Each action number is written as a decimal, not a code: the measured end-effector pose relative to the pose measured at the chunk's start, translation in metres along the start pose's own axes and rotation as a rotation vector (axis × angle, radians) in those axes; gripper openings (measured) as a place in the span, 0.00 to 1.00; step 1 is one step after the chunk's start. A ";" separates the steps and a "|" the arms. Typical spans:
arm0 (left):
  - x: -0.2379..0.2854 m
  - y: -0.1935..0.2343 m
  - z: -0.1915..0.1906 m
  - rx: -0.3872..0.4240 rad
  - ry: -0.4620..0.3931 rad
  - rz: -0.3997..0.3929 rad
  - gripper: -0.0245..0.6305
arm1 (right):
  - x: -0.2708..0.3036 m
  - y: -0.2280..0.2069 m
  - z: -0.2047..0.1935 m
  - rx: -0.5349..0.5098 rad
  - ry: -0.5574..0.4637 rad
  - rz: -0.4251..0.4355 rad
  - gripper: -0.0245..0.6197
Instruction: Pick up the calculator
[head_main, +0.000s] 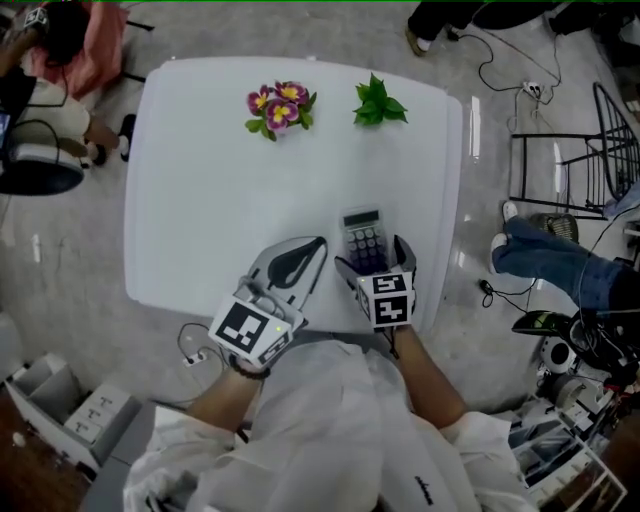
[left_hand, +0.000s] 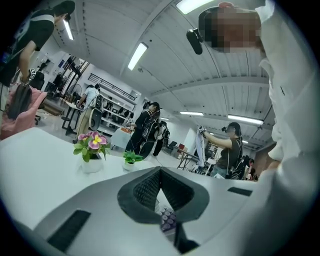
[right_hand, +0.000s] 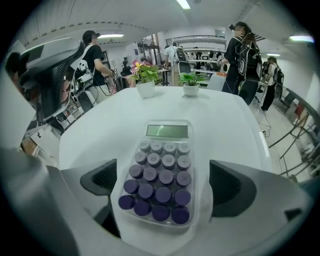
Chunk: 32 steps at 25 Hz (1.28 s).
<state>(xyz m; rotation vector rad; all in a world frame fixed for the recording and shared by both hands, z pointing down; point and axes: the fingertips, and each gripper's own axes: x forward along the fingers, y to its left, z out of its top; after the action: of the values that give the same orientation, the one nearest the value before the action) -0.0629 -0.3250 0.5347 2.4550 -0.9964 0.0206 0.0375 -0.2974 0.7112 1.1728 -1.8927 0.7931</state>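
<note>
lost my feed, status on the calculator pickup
Left hand-held gripper shut, empty. Right hand-held gripper open, jaws either side of calculator, not yet gripping. Calculator flat on table. Nothing in the way.

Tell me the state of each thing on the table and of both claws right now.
calculator: lying flat on the table, keys up, not gripped.
right claw: open, one jaw on either side of the calculator.
left claw: shut, nothing in it.
flowering plant: upright in its pot, in bloom.
green plant: upright in its pot.
</note>
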 end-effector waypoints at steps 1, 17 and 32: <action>0.001 0.001 -0.001 -0.006 0.001 0.002 0.06 | 0.002 0.000 -0.001 -0.003 0.007 0.001 0.93; -0.002 0.007 -0.013 -0.034 -0.005 0.033 0.06 | 0.017 0.002 -0.008 -0.031 0.067 -0.030 0.93; -0.016 -0.004 -0.010 -0.028 -0.027 0.051 0.06 | 0.013 0.001 -0.006 -0.020 0.067 -0.048 0.82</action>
<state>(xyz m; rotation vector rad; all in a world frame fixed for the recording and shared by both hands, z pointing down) -0.0703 -0.3076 0.5382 2.4108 -1.0635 -0.0096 0.0346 -0.2986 0.7254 1.1610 -1.8078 0.7768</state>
